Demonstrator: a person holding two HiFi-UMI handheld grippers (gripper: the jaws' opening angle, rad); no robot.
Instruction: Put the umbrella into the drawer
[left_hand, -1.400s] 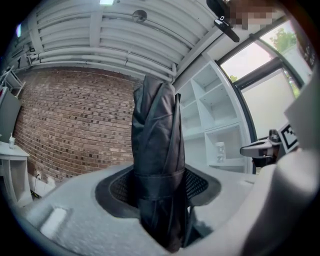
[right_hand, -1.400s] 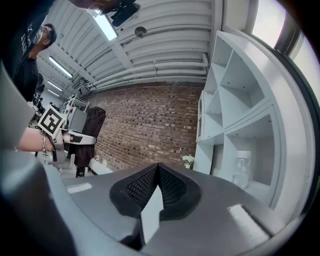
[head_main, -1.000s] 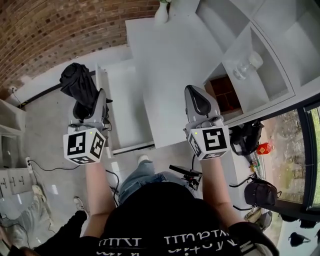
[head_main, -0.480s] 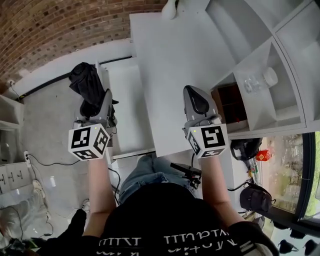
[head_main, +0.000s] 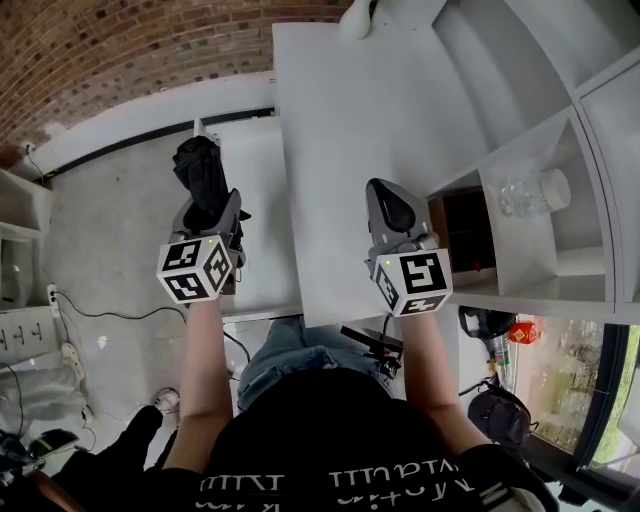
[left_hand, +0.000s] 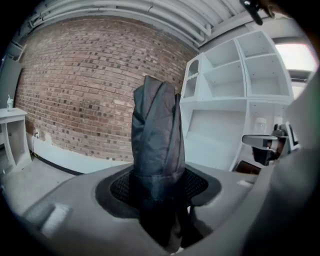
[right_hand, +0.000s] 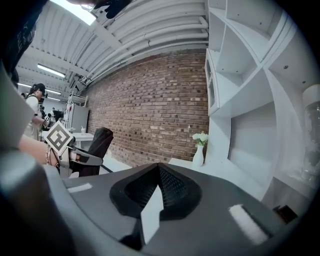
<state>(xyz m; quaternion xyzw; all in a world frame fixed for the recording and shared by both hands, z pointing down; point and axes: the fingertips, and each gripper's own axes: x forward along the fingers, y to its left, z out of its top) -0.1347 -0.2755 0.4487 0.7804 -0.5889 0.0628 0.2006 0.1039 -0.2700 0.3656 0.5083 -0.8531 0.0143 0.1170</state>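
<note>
A folded black umbrella (head_main: 198, 175) stands out of my left gripper (head_main: 213, 200), whose jaws are shut on its lower part. In the left gripper view the umbrella (left_hand: 157, 130) rises upright between the pads of the left gripper (left_hand: 159, 185). It hangs over a low white box-like unit (head_main: 255, 230) beside the table; I cannot tell whether this is the drawer. My right gripper (head_main: 392, 205) is over the white table top (head_main: 340, 130). In the right gripper view the right gripper (right_hand: 159, 172) has its tips together with nothing between them.
A white shelf unit (head_main: 560, 250) at the right holds a clear plastic bottle (head_main: 527, 192). A white vase (head_main: 355, 18) stands at the table's far end. Brick wall (head_main: 120, 50) behind. Cables (head_main: 90, 320) lie on the grey floor at the left. Another person (right_hand: 34, 107) stands far off.
In the head view my left gripper with the umbrella has moved right and lower, closer to the low white unit. The right gripper has shifted slightly along the table. Both grips are unchanged.
</note>
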